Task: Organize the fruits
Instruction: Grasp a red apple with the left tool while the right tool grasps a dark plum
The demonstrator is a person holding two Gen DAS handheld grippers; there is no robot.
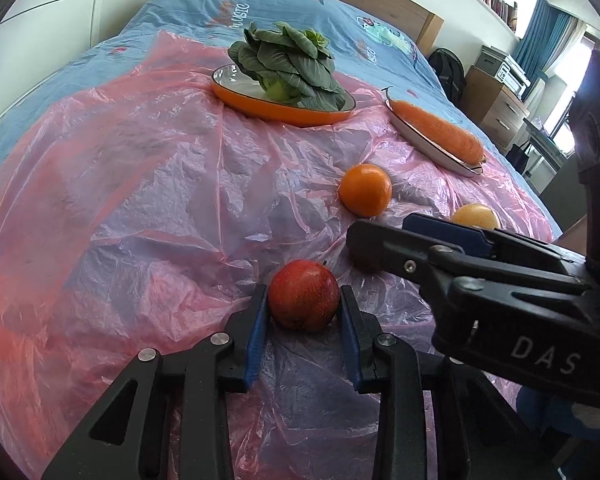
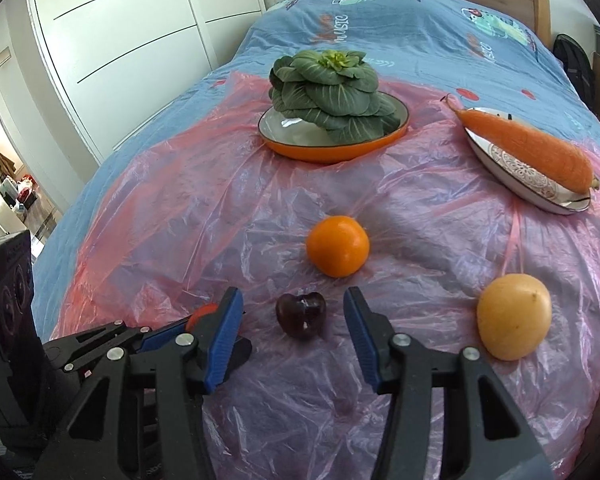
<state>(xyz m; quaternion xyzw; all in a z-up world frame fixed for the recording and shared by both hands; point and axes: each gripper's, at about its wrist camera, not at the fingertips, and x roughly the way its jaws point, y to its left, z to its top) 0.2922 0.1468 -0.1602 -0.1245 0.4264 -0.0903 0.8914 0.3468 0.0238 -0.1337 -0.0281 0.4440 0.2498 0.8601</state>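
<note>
Blue-padded left gripper [image 1: 304,300] clamped on red apple [image 1: 303,295], resting on pink plastic sheet [image 1: 140,200]. Right gripper [image 2: 294,312] spread wide around dark plum [image 2: 301,315], not touching. Orange [image 2: 337,246] beyond; yellow fruit [image 2: 514,317] to the right.

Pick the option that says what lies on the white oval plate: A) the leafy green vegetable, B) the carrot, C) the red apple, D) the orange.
B: the carrot lies lengthwise along the white oval plate, while the leafy green vegetable sits in the orange dish and the orange rests on the pink plastic sheet.
</note>
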